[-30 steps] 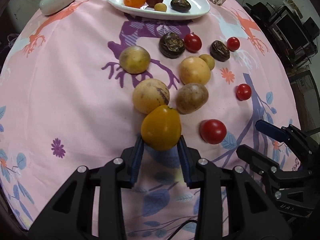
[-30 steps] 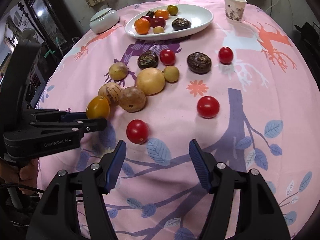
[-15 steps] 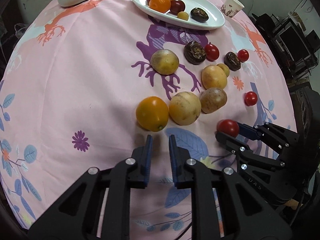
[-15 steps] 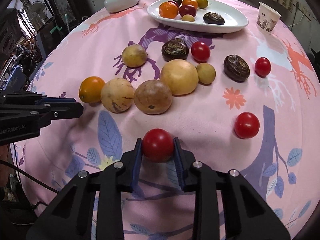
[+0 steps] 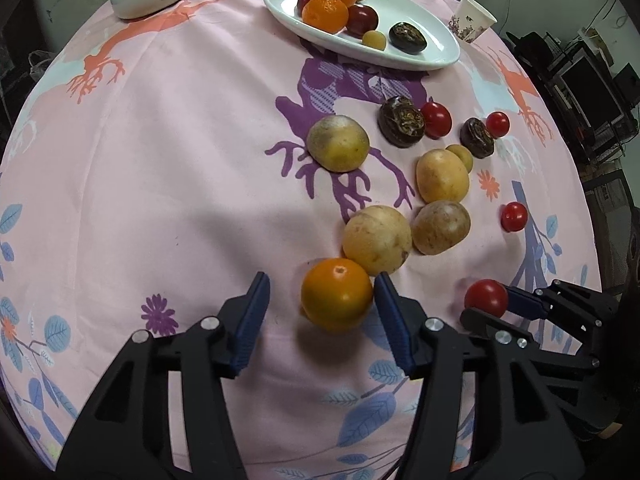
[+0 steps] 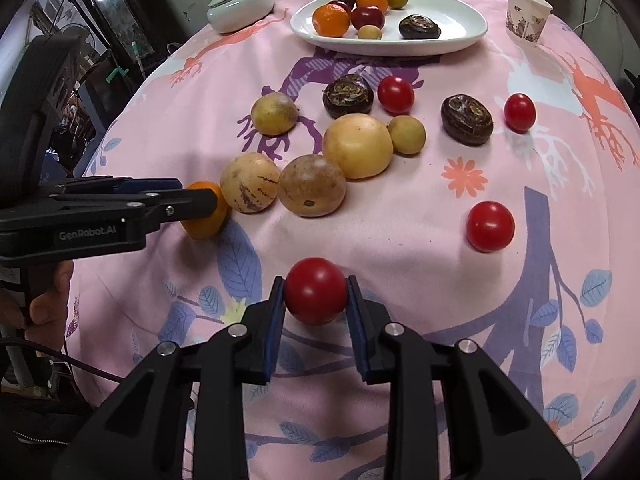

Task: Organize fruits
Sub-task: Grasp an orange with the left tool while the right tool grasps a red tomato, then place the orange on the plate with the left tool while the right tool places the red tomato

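Right wrist, 5 red tomatoes, 4 passionfruit

Pink printed cloth over the desk, matt and smooth. Glossy white ceramic plate; paper cup far right. Shiny tomato; dark, wrinkled, rough chestnuts. Matt black plastic hand-held gripper, metal screws.

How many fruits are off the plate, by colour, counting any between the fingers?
Red tomatoes: 4
Yellow-tan fruits: 5
Dark wrinkled fruits: 2
Orange fruit: 1
Total: 12
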